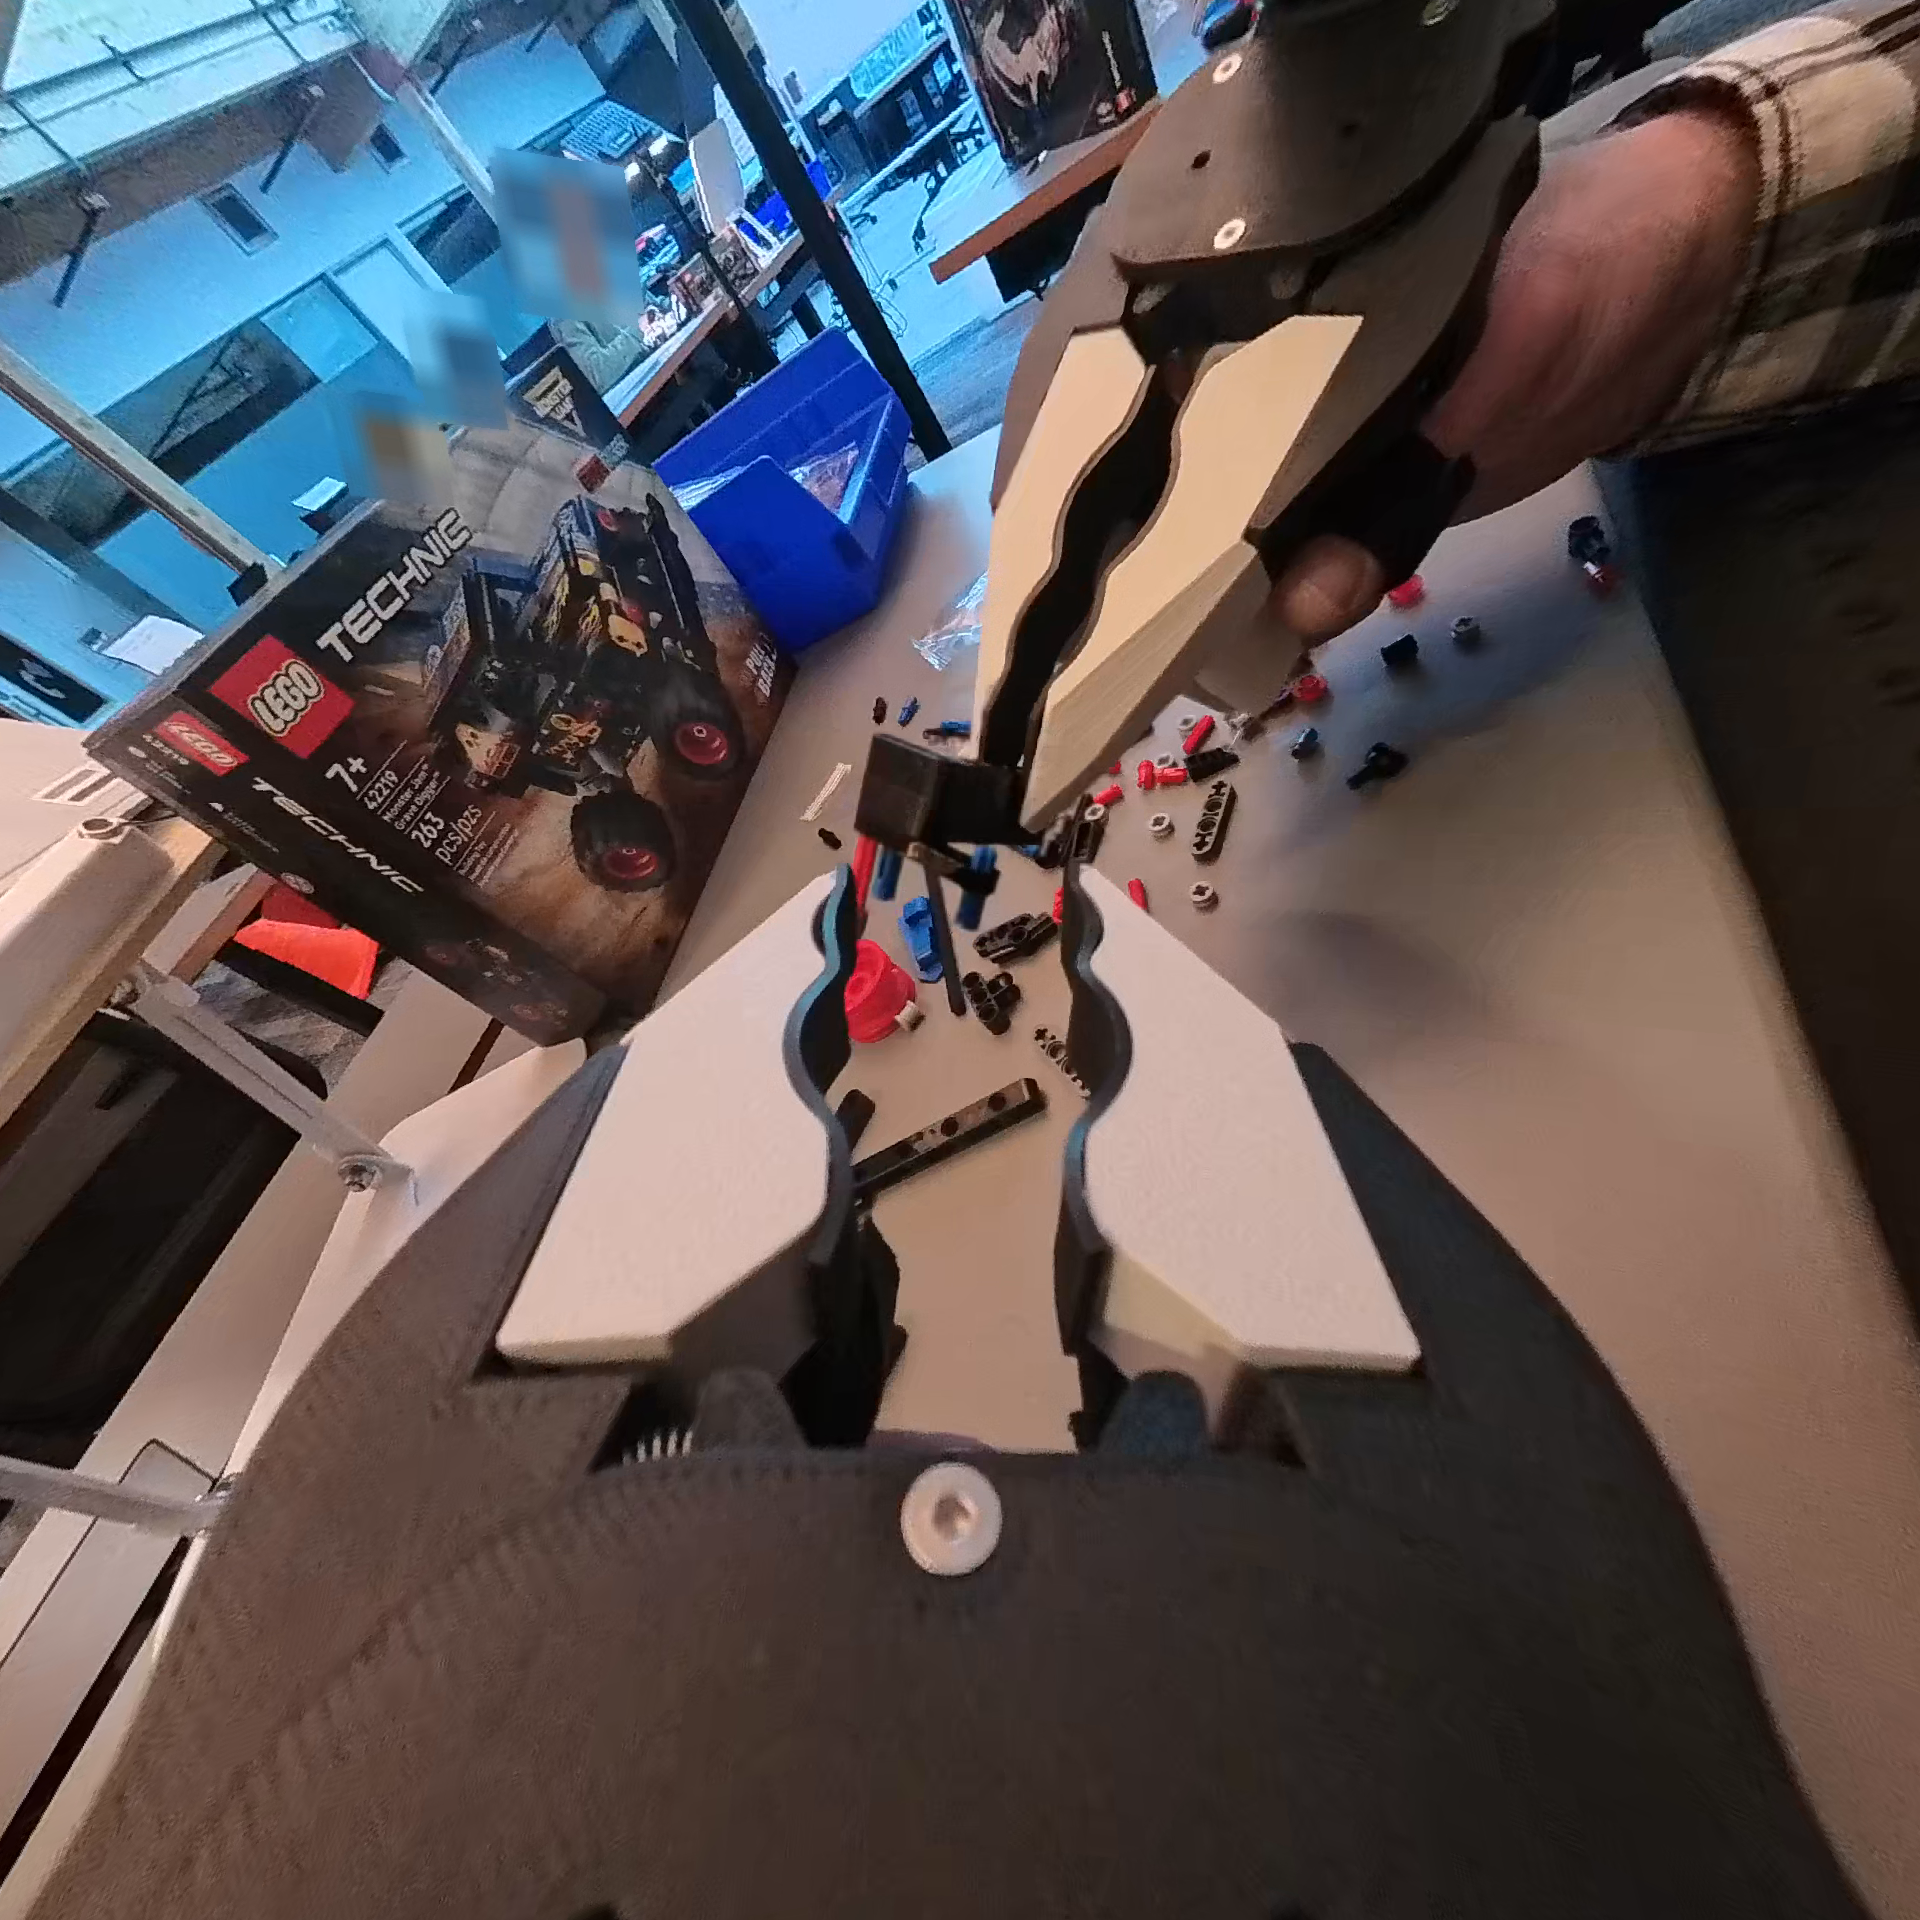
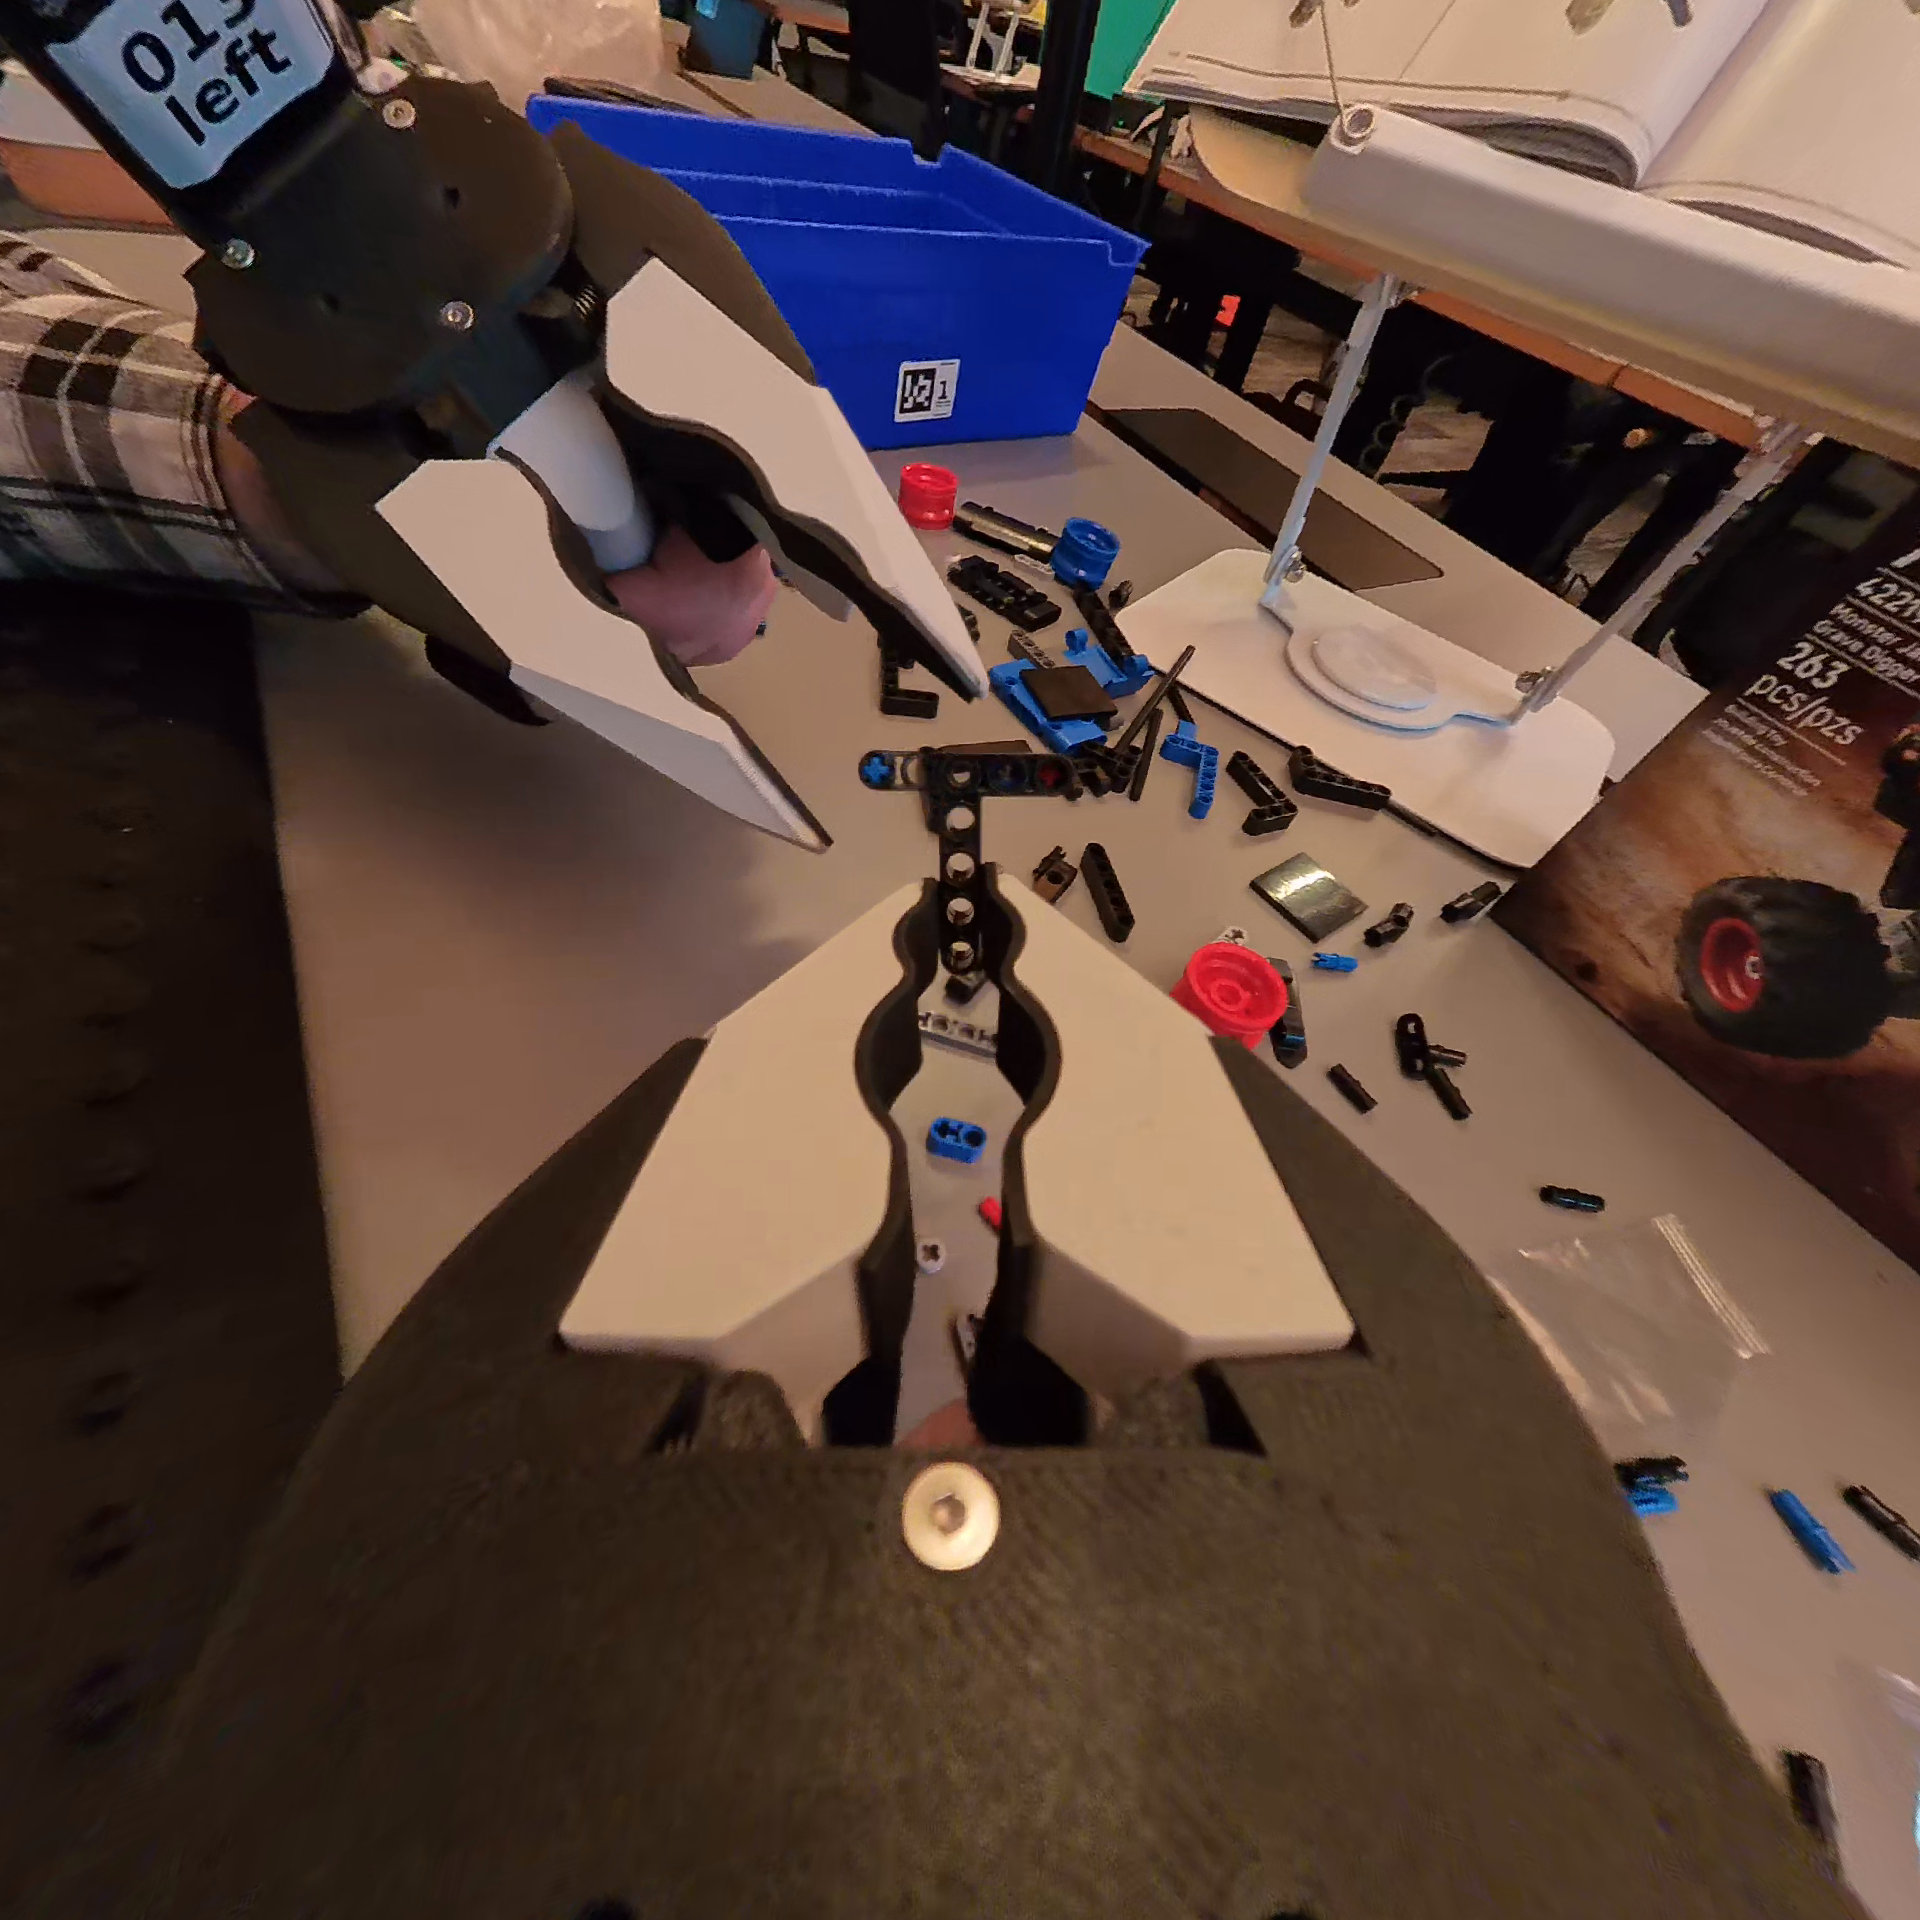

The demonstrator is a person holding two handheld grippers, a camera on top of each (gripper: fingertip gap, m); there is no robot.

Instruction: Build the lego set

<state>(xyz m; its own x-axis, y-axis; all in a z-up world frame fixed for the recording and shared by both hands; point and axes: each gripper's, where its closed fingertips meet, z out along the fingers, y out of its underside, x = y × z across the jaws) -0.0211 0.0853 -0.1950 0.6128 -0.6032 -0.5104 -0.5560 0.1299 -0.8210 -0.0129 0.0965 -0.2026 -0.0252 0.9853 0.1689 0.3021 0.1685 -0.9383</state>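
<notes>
Right gripper (image 2: 958,914): your fingers pinch the black beam assembly (image 2: 961,805) — lifted above the worktop (image 2: 540,935).
Left gripper (image 1: 961,894): your fingers stand apart, empty — just beside the assembly.
Loose pieces (image 2: 1101,665): scattered on worktop.

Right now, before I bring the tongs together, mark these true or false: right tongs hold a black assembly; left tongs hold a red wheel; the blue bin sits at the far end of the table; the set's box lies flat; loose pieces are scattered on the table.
1. The right tongs grip a black T-shaped beam assembly. True.
2. The left tongs hold a red wheel. False: they are open and empty; a red wheel lies on the table beyond them.
3. The blue bin sits at the table's far end. True.
4. The set's box lies flat. False: it stands tilted on edge.
5. Loose pieces are scattered on the table. True.
</notes>
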